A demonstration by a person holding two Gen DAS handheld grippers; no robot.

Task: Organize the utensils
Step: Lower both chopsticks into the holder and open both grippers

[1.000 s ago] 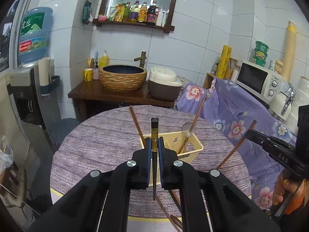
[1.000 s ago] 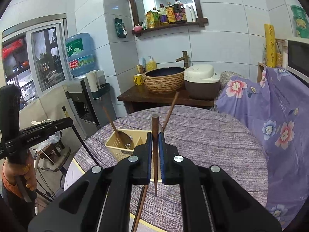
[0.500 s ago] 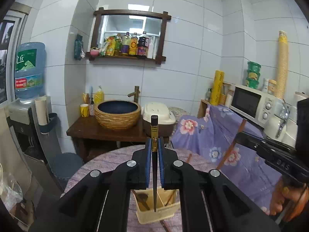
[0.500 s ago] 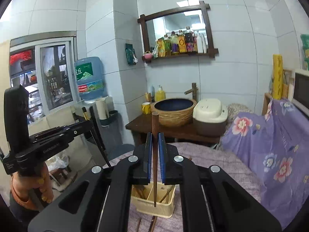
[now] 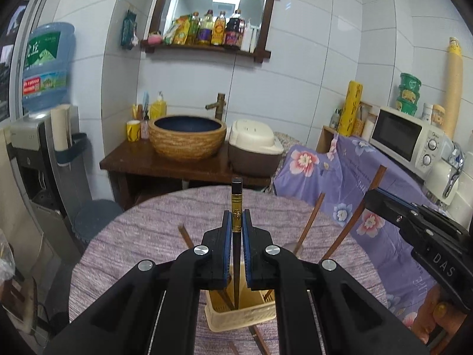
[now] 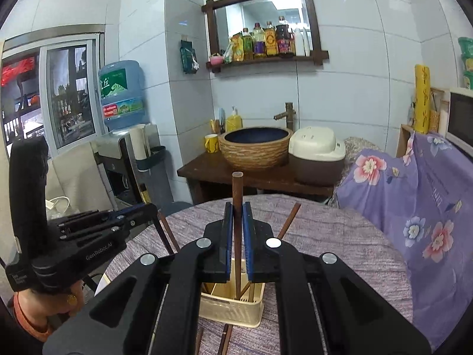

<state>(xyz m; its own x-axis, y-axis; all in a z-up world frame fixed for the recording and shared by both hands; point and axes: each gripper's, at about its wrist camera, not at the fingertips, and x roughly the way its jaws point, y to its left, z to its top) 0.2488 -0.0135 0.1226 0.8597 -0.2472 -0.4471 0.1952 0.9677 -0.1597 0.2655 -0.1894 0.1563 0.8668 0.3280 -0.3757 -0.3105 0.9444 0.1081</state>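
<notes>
- Round table (image 5: 142,236), under a purple striped cloth, carries the whole job; the cream utensil basket (image 5: 239,315) stands on it and sits at six o'clock in both wrist views, straight under each gripper.
- Utensil basket (image 6: 230,304) already holds several brown chopsticks (image 5: 310,224) leaning toward one o'clock, and a spoon may be among them; more sticks lie loose on the cloth at its near edge.
- Left gripper (image 5: 236,227) is clamped on a black chopstick with a gold band (image 5: 236,213). The stick's long axis runs twelve to six, near upright, with its lower tip inside or just above the basket mouth; I cannot tell whether it touches the bottom.
- Right gripper (image 6: 237,222) is clamped on a plain brown chopstick (image 6: 237,189), also standing twelve to six, with its lower end dipping into the basket opening.
- Judged from this, the coming move turns on that vertical line-up: each stick already points down into the basket, so a short drop and a release should seat it.
- Both hands look about equally near. From the left view the right gripper (image 5: 414,230) lies at three o'clock; from the right view the left one (image 6: 77,236) lies at nine.
</notes>
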